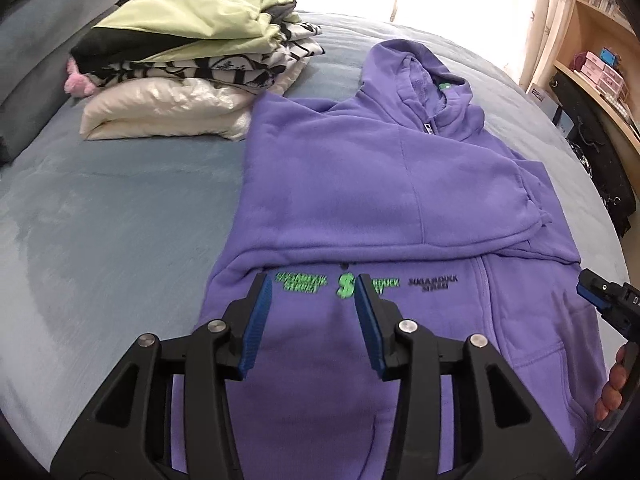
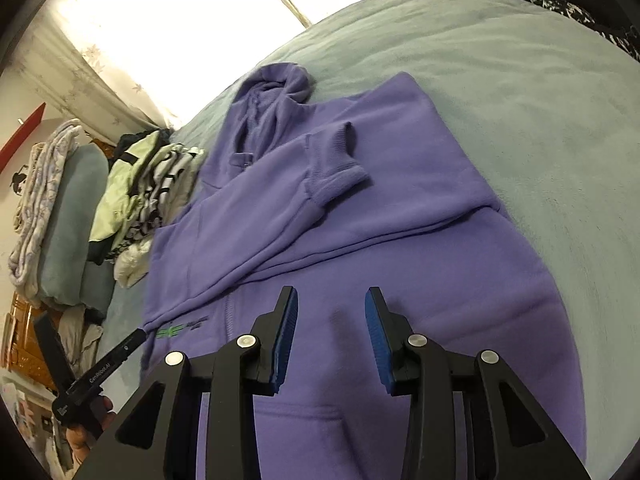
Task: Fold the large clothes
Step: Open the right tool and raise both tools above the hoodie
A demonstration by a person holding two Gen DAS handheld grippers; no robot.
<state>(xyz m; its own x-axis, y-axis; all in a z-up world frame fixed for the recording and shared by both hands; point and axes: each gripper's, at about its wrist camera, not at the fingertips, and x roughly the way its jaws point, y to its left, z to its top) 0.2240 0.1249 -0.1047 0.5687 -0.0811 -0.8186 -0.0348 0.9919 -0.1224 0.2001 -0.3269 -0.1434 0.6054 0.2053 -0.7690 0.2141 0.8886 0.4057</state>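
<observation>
From the left wrist view, the left gripper (image 1: pixel 313 284) hangs with its blue-padded black jaws spread wide and holding nothing, poised over the lower front of a purple fleece zip-up hoodie (image 1: pixel 360 184). The hoodie lies flat on the grey-blue plush bedspread (image 1: pixel 100 216), hood pointing toward twelve o'clock, both sleeves folded across the chest. A band of green and black printed lettering (image 1: pixel 344 284) runs just past the fingertips. At ten o'clock, touching the hoodie's shoulder edge, sits a stack of folded clothes (image 1: pixel 192 68): a pale green and black garment on top, black-and-white patterned pieces under it, a shiny cream one at the bottom. At two o'clock a light wooden shelf (image 1: pixel 592 60) holds small boxes. At three o'clock the right gripper (image 1: pixel 608 304) shows at the frame edge; I cannot tell its opening from here.

From the right wrist view, the right gripper (image 2: pixel 331 300) is likewise wide open and empty, above the hoodie's (image 2: pixel 360 208) lower right front near the pocket. A ribbed sleeve cuff (image 2: pixel 336 160) lies on the chest at twelve o'clock. The clothes stack (image 2: pixel 148 184) sits at ten o'clock, with a grey-blue pillow (image 2: pixel 68 220) beyond it. At eight o'clock the left gripper (image 2: pixel 132 342) reaches the printed lettering (image 2: pixel 176 330). A bright curtained window (image 2: pixel 160 12) fills eleven o'clock.
</observation>
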